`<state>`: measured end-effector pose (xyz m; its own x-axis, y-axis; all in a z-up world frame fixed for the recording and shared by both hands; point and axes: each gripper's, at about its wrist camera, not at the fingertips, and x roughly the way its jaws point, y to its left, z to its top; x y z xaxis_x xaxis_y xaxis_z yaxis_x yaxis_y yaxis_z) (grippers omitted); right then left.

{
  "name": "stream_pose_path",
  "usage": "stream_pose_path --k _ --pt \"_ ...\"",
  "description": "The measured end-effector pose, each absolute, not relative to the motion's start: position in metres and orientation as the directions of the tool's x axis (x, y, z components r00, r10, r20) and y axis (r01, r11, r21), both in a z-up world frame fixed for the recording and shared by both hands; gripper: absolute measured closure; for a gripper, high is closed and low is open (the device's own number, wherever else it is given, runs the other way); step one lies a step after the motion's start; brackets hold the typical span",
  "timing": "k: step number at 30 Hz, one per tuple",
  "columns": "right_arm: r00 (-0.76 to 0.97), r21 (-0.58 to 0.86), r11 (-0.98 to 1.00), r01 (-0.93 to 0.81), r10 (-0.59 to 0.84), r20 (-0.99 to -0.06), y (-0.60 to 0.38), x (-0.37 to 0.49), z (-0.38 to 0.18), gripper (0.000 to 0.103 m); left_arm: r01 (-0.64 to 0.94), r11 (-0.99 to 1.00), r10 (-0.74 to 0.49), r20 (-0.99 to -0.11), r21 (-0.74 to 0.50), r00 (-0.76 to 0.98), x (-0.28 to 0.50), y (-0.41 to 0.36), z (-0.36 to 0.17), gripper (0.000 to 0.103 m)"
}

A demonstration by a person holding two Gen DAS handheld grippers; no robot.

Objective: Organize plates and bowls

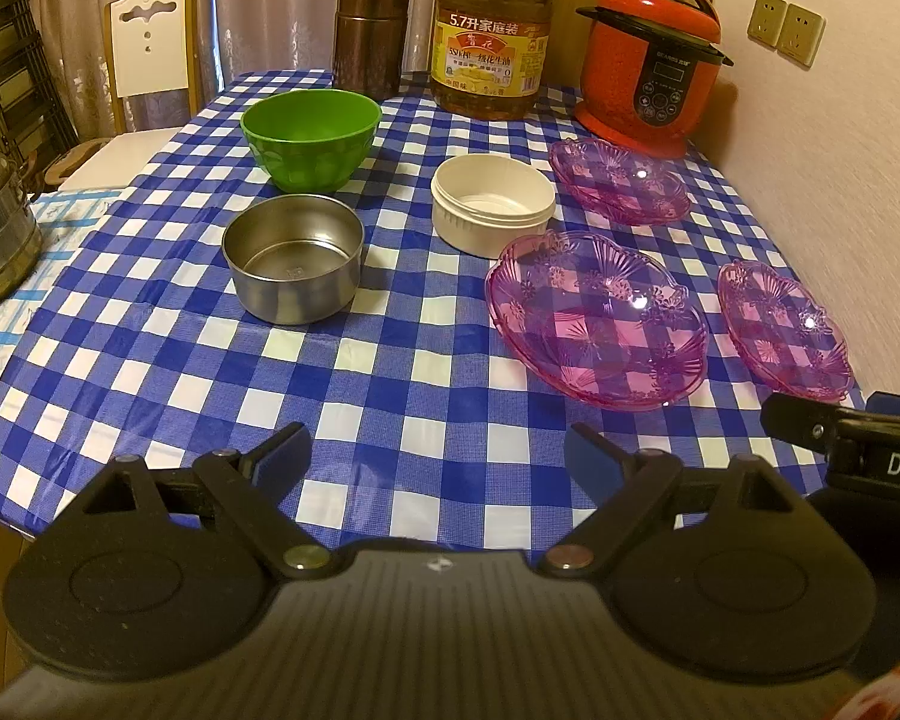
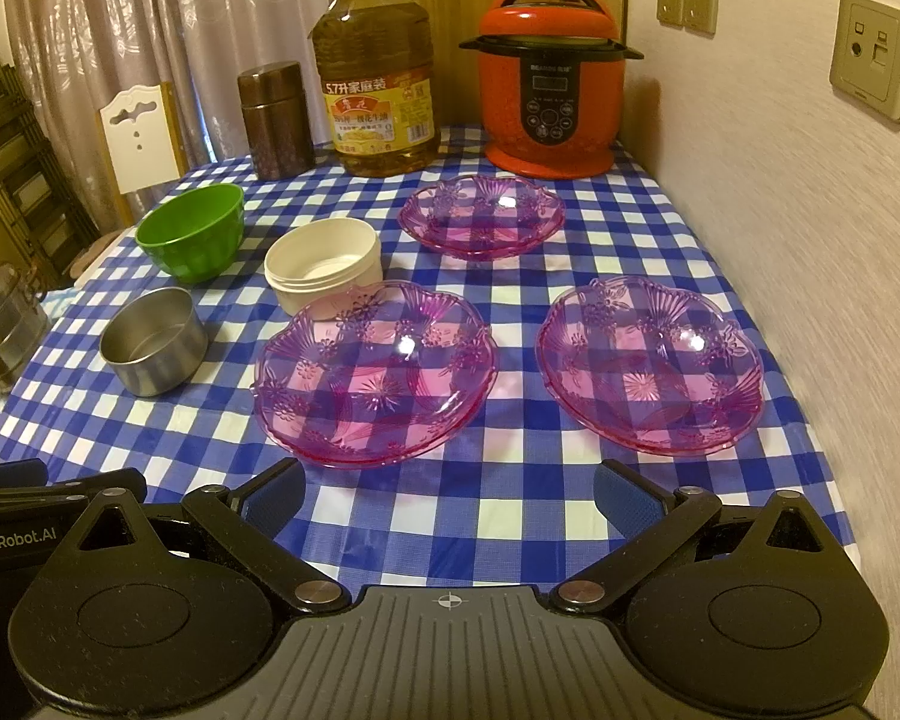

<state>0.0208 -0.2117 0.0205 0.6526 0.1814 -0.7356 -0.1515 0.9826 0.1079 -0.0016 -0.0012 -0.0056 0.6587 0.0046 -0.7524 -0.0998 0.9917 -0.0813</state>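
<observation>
Both grippers, left gripper (image 1: 438, 456) and right gripper (image 2: 450, 492), are held apart and empty; the nearest purple plate (image 2: 375, 375) should be gripped at its rim.

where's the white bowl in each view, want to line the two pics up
Left wrist view: the white bowl sits just right of centre in the upper half, behind the nearest purple plate.
Right wrist view: the white bowl sits left of centre, with the near-left purple plate overlapping its base.
Shared landmark: the red cooker at the table's far right.
</observation>
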Motion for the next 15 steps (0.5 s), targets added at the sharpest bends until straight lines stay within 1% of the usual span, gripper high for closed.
stream_pose_path --k 15 --pt "0.654 0.106 0.983 -0.147 0.177 -0.735 -0.2123 0.0213 0.0203 0.001 -0.101 0.990 -0.006 -0.759 -0.095 0.651 -0.0016 -0.0012 -0.0068 0.013"
